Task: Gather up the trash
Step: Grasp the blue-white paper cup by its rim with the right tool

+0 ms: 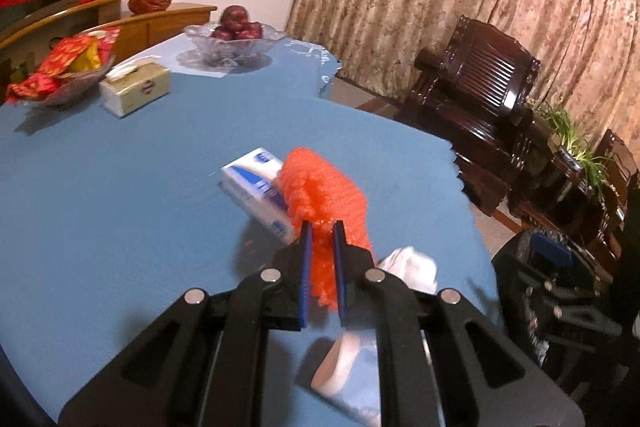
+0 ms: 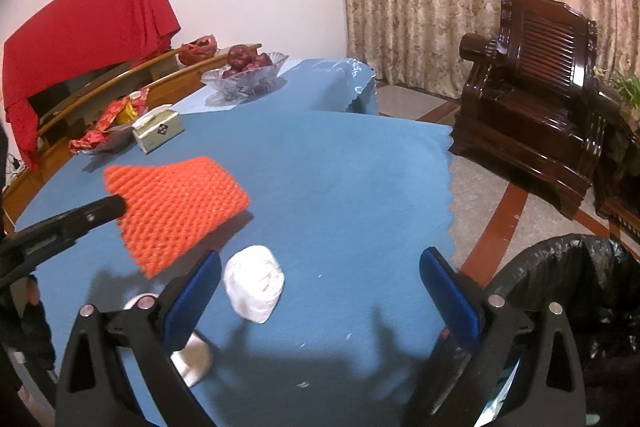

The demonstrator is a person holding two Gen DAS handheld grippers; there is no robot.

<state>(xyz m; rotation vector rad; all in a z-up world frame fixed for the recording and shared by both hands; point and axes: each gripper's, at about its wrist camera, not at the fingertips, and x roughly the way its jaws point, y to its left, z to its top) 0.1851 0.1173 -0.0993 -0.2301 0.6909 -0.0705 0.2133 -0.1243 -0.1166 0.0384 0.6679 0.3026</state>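
Note:
My left gripper (image 1: 322,227) is shut on an orange foam net (image 1: 324,187) and holds it above the blue tablecloth (image 1: 120,207). From the right wrist view the net (image 2: 180,211) hangs off the left gripper's tip (image 2: 108,207), clear of the cloth. My right gripper (image 2: 321,255) stands open low over the table. A crumpled white paper ball (image 2: 254,283) lies between its fingers, close to the left finger (image 2: 196,291) but apart from it. A white and blue tissue pack (image 1: 256,183) lies behind the net. A bin lined with a black bag (image 2: 580,287) stands at the table's right edge.
A pale roll-like object (image 2: 192,359) lies under the right gripper's left finger. Far across the table stand a tissue box (image 2: 158,133), a glass bowl of red apples (image 2: 244,71) and a dish of red wrappers (image 2: 108,135). A dark wooden armchair (image 2: 532,99) stands by the curtain.

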